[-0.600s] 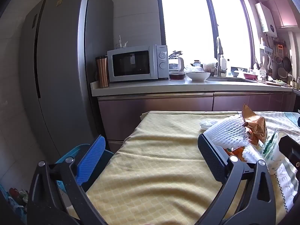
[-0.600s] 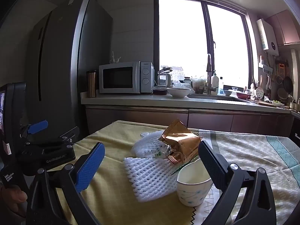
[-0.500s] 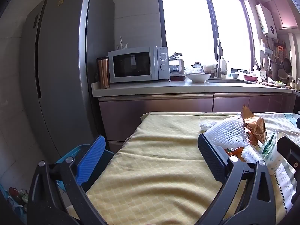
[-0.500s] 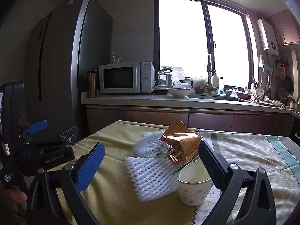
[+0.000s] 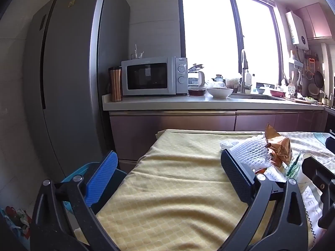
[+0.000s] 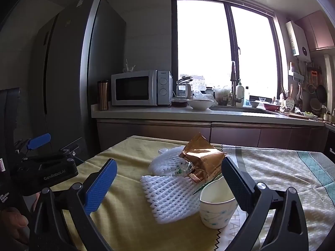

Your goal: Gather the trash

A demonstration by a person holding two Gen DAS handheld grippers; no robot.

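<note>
A pile of trash lies on the yellow-clothed table (image 6: 125, 188): a white foam net (image 6: 171, 194), a second foam net (image 6: 163, 161) behind it, a crumpled bronze wrapper (image 6: 203, 156) on top, and a white paper cup (image 6: 217, 207) at the near right. My right gripper (image 6: 168, 163) stands open just in front of the pile, with the cup beside its black finger. My left gripper (image 5: 167, 154) is open over bare cloth, left of the pile. There the foam net (image 5: 251, 152) and wrapper (image 5: 278, 148) show past its black finger. Neither gripper holds anything.
A blue bin (image 5: 83, 167) with a dark liner stands on the floor at the table's left edge. A tall grey fridge (image 5: 69, 83) and a counter with a microwave (image 5: 152, 76) lie beyond. A person's hand (image 6: 12, 219) holds the left gripper (image 6: 46, 167).
Both grippers stay open and almost still. The left wrist view has drifted only very slightly.
</note>
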